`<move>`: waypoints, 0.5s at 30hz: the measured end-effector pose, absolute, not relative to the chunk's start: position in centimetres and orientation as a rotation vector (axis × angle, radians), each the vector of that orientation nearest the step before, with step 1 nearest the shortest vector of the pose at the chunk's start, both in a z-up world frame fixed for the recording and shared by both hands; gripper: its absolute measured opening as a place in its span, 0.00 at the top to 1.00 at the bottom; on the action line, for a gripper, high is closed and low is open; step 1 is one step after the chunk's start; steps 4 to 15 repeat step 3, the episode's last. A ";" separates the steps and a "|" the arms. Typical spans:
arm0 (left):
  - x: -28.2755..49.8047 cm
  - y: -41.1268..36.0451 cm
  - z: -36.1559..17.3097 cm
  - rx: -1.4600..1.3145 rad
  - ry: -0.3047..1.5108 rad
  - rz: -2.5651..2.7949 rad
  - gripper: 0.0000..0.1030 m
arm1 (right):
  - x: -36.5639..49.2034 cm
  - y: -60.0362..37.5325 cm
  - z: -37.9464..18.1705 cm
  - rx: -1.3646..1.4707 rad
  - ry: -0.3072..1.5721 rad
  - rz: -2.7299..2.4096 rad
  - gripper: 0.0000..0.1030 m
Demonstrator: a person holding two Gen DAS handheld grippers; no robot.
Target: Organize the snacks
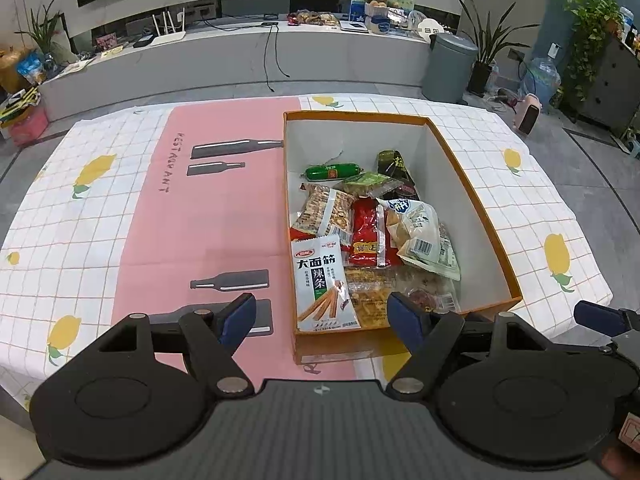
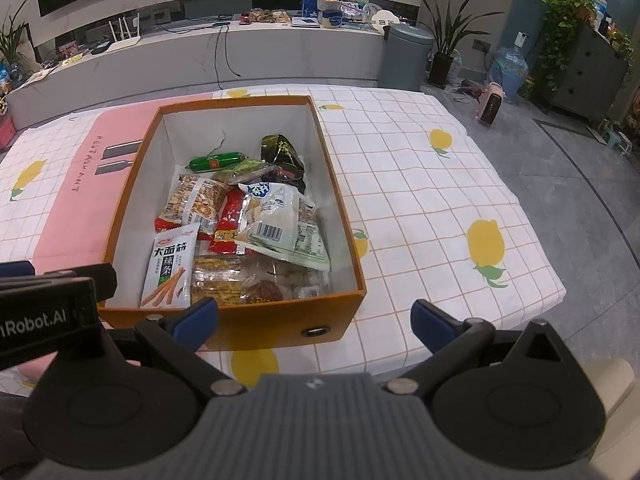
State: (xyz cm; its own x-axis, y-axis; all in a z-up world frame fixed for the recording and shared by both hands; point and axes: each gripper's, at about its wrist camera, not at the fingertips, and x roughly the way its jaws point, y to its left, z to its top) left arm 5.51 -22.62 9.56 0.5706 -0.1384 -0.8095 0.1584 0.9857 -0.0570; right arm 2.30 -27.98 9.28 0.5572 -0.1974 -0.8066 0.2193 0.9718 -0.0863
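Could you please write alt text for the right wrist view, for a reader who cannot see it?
An orange box full of snack packets sits on a lemon-print tablecloth. The open, empty right gripper hovers at its near wall.

Both wrist cameras look steeply down from close behind their hand-held grippers: the left hand-held gripper (image 1: 322,318) sits left of the box (image 1: 472,188), the right hand-held gripper (image 2: 316,320) right of it; both views share box and surface (image 1: 100,220).
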 end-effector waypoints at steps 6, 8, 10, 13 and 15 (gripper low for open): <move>5.5 -22.7 9.6 0.025 0.943 -0.172 0.15 | 2.3 -27.9 9.3 0.024 0.946 -0.247 0.03; 5.5 -22.7 9.6 0.025 0.943 -0.172 0.15 | 2.3 -27.9 9.3 0.024 0.946 -0.247 0.03; 5.5 -22.7 9.6 0.025 0.943 -0.172 0.15 | 2.3 -27.9 9.3 0.024 0.946 -0.247 0.03; 5.5 -22.7 9.6 0.025 0.943 -0.172 0.15 | 2.3 -27.9 9.3 0.024 0.946 -0.247 0.03; 5.5 -22.7 9.6 0.025 0.943 -0.172 0.15 | 2.3 -27.9 9.3 0.024 0.946 -0.247 0.03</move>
